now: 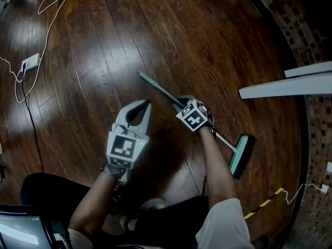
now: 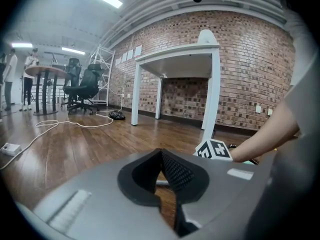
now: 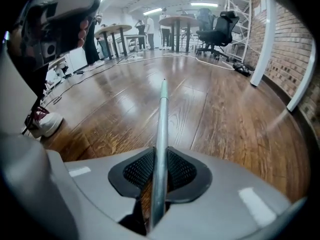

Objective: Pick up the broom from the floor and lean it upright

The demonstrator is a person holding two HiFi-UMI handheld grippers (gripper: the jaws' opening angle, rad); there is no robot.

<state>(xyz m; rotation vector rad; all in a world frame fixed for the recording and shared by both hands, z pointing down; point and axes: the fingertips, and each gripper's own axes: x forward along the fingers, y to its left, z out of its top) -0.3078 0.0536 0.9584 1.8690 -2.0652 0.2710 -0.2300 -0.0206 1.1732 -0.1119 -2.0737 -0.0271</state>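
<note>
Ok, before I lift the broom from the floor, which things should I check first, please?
1. Right gripper on the grey metal broom handle: pads look closed on it, ok.
2. Grip position: about mid-handle, ok.
3. Teal broom head with dark bristles free on the dark wooden floor: ok.
4. Left gripper: shut, empty, ok.
5. Room beside the white table edge for swinging the handle up: cannot tell.
6. Handle upright: not ok, it lies flat on the floor.
</note>
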